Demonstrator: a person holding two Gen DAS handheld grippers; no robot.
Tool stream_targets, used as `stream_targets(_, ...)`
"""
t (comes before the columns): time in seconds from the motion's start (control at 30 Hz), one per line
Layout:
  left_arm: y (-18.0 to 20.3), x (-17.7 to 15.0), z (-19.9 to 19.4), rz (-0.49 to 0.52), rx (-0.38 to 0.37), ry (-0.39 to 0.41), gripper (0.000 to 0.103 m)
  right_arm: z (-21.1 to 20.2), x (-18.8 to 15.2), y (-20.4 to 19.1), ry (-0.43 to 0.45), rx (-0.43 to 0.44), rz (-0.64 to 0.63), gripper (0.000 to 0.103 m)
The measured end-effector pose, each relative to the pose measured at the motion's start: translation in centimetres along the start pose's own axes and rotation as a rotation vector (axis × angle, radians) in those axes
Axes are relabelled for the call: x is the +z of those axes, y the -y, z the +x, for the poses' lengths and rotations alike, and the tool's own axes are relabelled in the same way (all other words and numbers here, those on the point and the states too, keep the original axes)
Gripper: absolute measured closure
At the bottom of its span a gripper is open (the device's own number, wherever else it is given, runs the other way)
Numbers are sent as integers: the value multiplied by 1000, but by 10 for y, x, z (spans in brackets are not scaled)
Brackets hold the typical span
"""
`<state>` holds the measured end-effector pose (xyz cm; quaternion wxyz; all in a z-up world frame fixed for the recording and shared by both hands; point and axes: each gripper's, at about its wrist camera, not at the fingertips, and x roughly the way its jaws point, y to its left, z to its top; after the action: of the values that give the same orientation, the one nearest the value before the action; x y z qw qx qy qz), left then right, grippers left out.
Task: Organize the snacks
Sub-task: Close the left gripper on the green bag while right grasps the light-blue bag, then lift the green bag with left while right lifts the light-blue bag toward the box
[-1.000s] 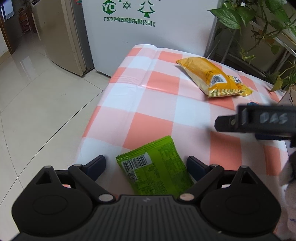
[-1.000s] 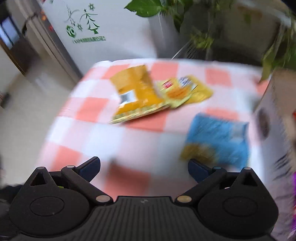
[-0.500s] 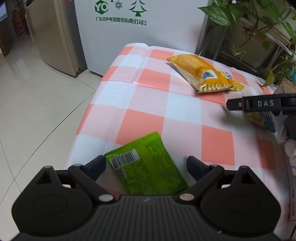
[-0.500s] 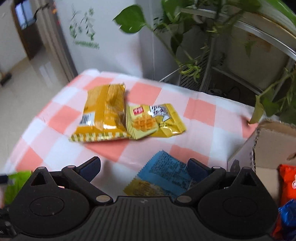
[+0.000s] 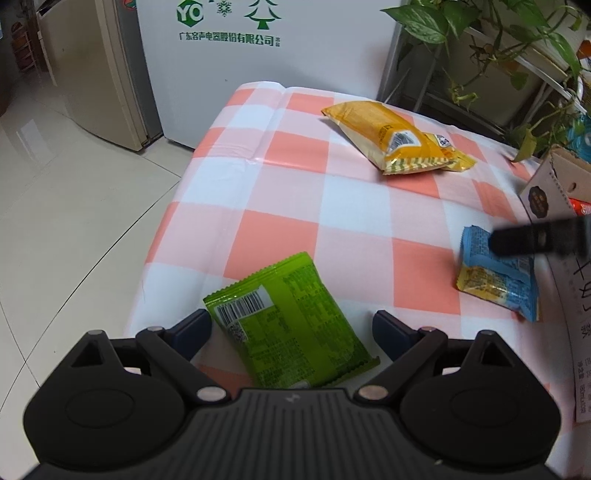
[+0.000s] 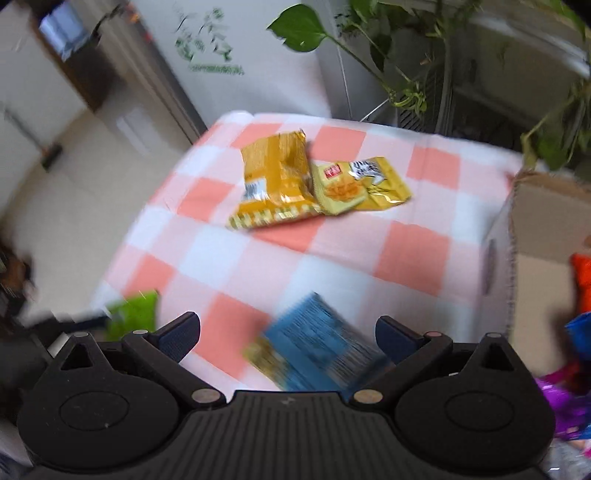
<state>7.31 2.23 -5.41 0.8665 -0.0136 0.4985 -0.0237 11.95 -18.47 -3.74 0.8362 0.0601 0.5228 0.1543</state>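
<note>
Both grippers tilt steeply down over the bench [image 5: 354, 206], which wears an orange-and-white checked cloth. The left gripper [image 5: 290, 330] has its jaws wide apart, the green snack packet [image 5: 291, 325] lying flat between them, unpinched. The right gripper [image 6: 288, 332] also stands with jaws apart above the blue snack packet [image 6: 314, 350], not clamping it. Two yellow snack packets [image 6: 280, 181] lie overlapping farther back. A cardboard box [image 6: 539, 221] sits at the right edge; a white appliance [image 5: 258, 55] and houseplant [image 5: 480, 33] stand behind.
</note>
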Motion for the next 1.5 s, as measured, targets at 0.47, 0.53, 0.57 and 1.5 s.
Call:
stream_targets(0.47, -2, 3, 2, -13, -30, 18, 9, 26, -20, -15, -56, -122, -246, 12)
stream_targets(0.53, -2, 3, 2, -16, -26, 22, 9, 22, -20, -18, -46, -115, -241, 20)
stream_targets(0.57, -2, 3, 2, -15, -24, 23, 9, 22, -20, -18, -41, -116, -238, 22)
stream_targets(1.5, 18, 0, -2, 96, -31, 54, 46, 23, -13, -16, 27, -124, -219, 44)
